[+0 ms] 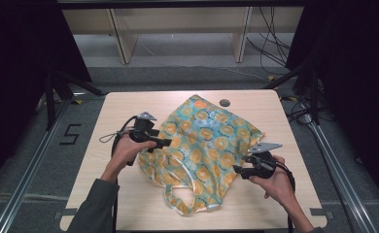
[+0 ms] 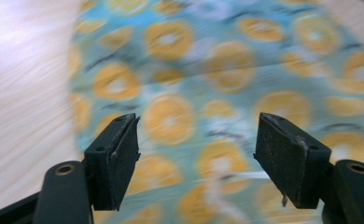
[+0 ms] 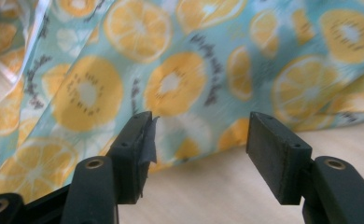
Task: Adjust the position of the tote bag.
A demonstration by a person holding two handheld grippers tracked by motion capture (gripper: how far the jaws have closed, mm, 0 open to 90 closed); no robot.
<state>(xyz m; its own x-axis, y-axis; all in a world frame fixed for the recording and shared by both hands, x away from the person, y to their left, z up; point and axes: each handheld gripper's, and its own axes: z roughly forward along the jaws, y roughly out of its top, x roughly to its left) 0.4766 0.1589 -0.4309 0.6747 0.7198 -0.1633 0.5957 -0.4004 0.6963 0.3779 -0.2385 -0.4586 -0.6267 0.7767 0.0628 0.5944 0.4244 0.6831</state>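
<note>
- A teal cloth bag (image 1: 204, 145) printed with orange slices lies crumpled across the middle of the table (image 1: 110, 111), running from 12 o'clock down toward 6.
- Its looped handles (image 1: 185, 194) trail off its lower end at 6 o'clock, near the table's front edge.
- My left gripper (image 1: 165, 142) sits at the bag's 9 o'clock edge, jaws spread wide with nothing between them; in the left gripper view (image 2: 196, 149) the blurred fabric (image 2: 227, 84) lies past the pads and bare table (image 2: 26, 93) at 9 o'clock.
- My right gripper (image 1: 237, 170) is at the bag's 4 o'clock edge, jaws also wide and empty; in the right gripper view (image 3: 199, 149) the cloth hem (image 3: 189, 93) lies just ahead, with bare wood under the pads.
- A small dark round hole (image 1: 224, 102) sits in the table at 12 o'clock, just beside the bag's top corner.
- Beyond the table stand pale wooden shelf legs (image 1: 122, 41) and loose black cables (image 1: 270, 43) on the floor at 1 o'clock.
</note>
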